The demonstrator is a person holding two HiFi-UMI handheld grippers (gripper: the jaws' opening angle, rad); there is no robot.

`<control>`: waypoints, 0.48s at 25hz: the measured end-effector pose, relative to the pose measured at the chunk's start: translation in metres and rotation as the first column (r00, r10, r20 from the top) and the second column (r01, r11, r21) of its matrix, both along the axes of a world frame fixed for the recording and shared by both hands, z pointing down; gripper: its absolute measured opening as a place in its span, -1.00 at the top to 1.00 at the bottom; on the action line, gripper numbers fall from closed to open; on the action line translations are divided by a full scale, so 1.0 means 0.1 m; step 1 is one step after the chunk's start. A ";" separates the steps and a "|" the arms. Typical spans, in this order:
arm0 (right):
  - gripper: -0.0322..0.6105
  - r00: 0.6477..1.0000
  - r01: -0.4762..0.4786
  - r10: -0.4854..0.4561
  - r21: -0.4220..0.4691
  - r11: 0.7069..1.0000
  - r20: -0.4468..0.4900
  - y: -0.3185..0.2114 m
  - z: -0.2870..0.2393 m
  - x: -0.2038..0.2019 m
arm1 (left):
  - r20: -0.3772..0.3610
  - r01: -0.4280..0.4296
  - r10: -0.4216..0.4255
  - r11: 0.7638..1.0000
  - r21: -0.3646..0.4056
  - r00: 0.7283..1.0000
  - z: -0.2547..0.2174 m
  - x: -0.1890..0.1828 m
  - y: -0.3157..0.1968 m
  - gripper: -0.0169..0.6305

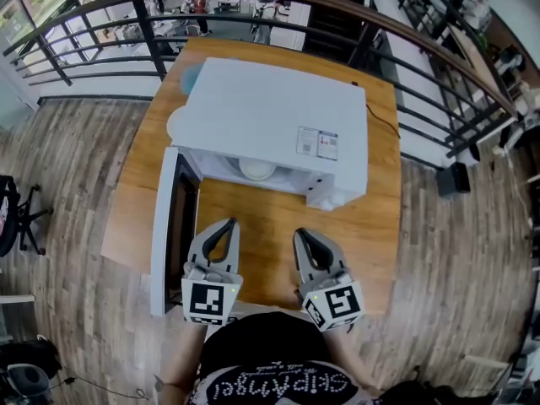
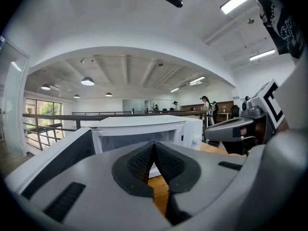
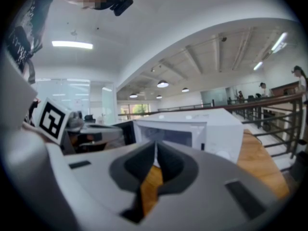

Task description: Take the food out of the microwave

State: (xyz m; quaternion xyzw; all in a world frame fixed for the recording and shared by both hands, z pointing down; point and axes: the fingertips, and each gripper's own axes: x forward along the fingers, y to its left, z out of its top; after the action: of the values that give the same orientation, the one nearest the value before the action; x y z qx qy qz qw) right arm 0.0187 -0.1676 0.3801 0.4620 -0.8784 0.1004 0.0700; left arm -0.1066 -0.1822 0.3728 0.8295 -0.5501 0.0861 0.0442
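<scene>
A white microwave (image 1: 274,116) stands on a wooden table (image 1: 253,218) with its door (image 1: 169,226) swung open to the left. Inside the cavity sits a white plate or bowl (image 1: 257,169); what lies on it is hidden from view. My left gripper (image 1: 230,224) hovers in front of the opening beside the door, jaws shut and empty. My right gripper (image 1: 299,234) is level with it to the right, also shut and empty. In the left gripper view the microwave (image 2: 144,129) lies straight ahead past the left gripper (image 2: 154,143). In the right gripper view the microwave (image 3: 192,129) is ahead beyond the right gripper (image 3: 156,144).
A pale round plate (image 1: 179,125) pokes out on the table left of the microwave. A black cable (image 1: 384,121) trails off its right side. A dark metal railing (image 1: 253,7) curves behind the table, with a wooden floor (image 1: 67,175) all round.
</scene>
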 end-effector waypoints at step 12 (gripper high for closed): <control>0.50 0.982 0.083 -0.085 -0.016 0.996 -0.171 -0.33 0.27 -0.23 | 0.270 -0.147 0.154 0.988 -0.045 0.950 0.30 0.05 -0.64 0.42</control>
State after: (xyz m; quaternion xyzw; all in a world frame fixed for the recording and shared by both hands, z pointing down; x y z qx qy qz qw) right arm -0.0048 -0.2009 0.4073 0.4310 -0.8874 0.0613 0.1515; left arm -0.1017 -0.2463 0.4031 0.8486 -0.4850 0.2095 -0.0286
